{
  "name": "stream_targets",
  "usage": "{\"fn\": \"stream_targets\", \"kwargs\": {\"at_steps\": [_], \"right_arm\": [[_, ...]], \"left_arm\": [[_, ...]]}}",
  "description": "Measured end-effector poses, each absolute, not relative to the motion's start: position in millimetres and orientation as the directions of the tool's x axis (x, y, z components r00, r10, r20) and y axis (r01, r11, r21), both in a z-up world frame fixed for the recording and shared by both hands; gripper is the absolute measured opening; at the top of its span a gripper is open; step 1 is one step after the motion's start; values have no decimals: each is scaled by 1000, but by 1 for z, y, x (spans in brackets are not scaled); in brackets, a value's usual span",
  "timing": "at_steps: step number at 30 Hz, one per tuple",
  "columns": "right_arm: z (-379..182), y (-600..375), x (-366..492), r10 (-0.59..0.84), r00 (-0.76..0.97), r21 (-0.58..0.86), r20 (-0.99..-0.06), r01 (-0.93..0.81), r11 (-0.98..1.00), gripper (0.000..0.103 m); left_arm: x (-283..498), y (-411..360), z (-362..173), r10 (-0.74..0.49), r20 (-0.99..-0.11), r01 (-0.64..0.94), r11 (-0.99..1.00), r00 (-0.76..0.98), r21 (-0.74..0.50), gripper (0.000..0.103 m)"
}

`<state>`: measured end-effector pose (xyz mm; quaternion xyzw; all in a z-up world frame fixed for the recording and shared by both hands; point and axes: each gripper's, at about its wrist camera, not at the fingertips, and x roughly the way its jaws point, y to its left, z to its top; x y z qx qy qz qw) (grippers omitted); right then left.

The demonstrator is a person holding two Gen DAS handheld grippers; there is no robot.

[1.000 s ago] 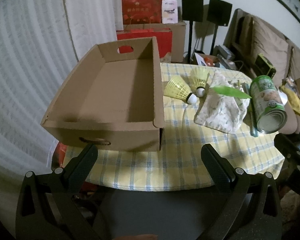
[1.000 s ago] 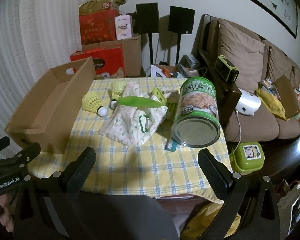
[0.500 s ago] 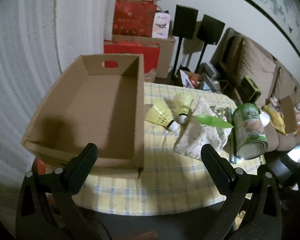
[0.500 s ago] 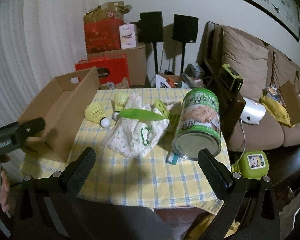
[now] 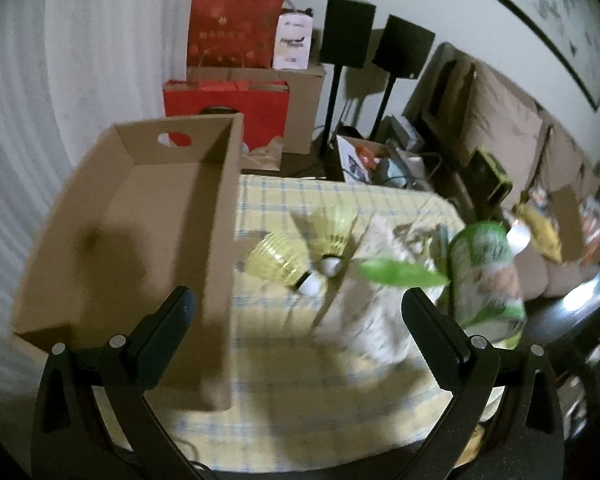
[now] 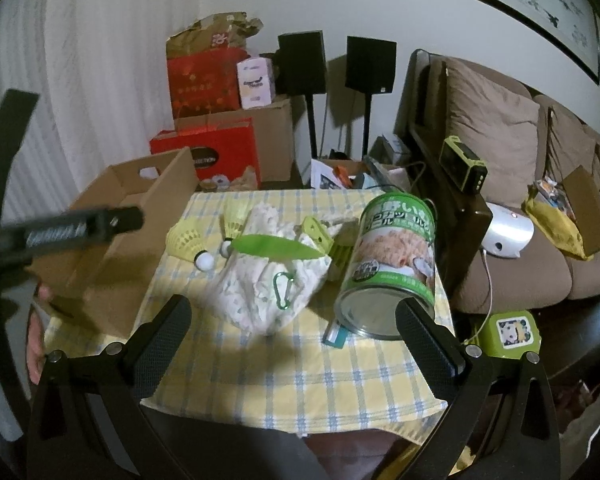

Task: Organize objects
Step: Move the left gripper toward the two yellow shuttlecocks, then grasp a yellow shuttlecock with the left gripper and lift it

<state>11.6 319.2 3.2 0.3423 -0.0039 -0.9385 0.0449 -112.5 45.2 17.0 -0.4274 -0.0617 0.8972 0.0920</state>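
Observation:
An empty cardboard box (image 5: 140,224) (image 6: 112,240) sits at the table's left. Two yellow shuttlecocks (image 5: 280,260) (image 6: 188,240) lie beside it. A white patterned cloth bag (image 6: 260,280) (image 5: 372,312) with a green carabiner (image 6: 283,290) carries a green plastic leaf-shaped knife (image 6: 276,247) (image 5: 400,274). A green can (image 6: 392,264) (image 5: 484,276) lies on its side at the right. My left gripper (image 5: 296,304) is open and empty above the box's right wall and the shuttlecocks. My right gripper (image 6: 292,316) is open and empty, near the bag and can.
The table has a yellow checked cloth (image 6: 300,376). A brown sofa (image 6: 520,184) stands to the right. Red gift boxes (image 6: 212,120) and two black speakers on stands (image 6: 336,64) stand behind the table. The left gripper's body (image 6: 60,228) shows at the left of the right wrist view.
My left gripper has moved forward and right over the table, toward the shuttlecocks. My right gripper has moved forward a little. Both stay open.

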Motion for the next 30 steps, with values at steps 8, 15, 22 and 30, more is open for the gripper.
{"fn": "stream_targets", "kwargs": {"at_steps": [8, 15, 22, 30], "right_arm": [[1, 330, 7, -90, -753, 64, -652, 65, -996, 103], [-1, 336, 5, -95, -750, 79, -654, 57, -995, 103], [-6, 342, 4, -96, -743, 88, -663, 50, -995, 103], [-12, 350, 1, -100, -733, 105, -673, 39, -994, 103]], "left_arm": [[-155, 66, -3, 200, -797, -79, -979, -570, -190, 73], [-177, 85, -35, 113, -838, -15, -992, -534, -124, 60], [-204, 99, -51, 126, -857, -48, -992, -500, -118, 55], [-235, 124, -70, 82, -890, -124, -992, -449, -29, 41]]}}
